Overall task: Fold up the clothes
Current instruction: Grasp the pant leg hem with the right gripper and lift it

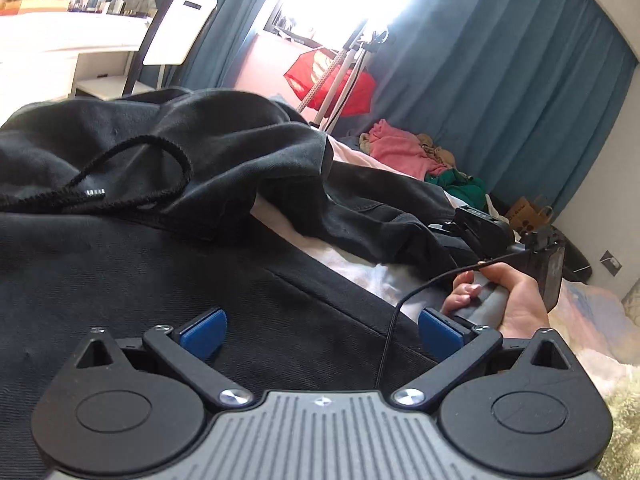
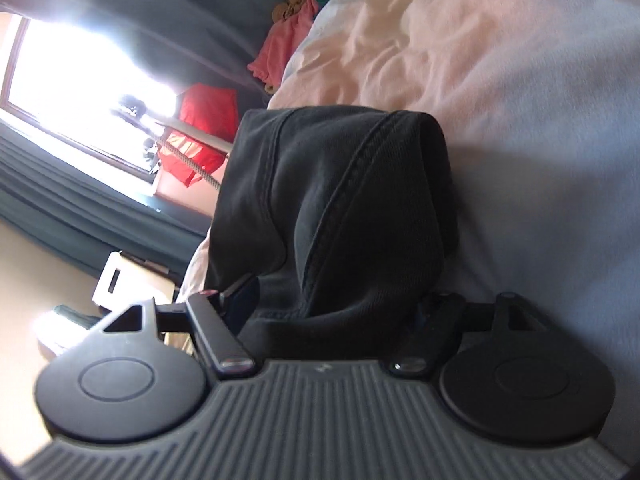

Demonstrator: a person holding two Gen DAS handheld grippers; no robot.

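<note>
A black hoodie with a drawstring lies spread on the bed. My left gripper is open and empty, low over the hoodie's body, blue pads wide apart. My right gripper is turned on its side, with a sleeve of the hoodie bunched between its fingers. Its jaws stand fairly wide and the pads are mostly hidden by cloth, so the grip is unclear. The right gripper also shows in the left wrist view, held by a hand at the sleeve end.
A pale pink and white bedsheet covers the bed. A pile of pink, tan and green clothes lies at the far edge. A tripod, red fabric, blue curtains and a white desk stand beyond.
</note>
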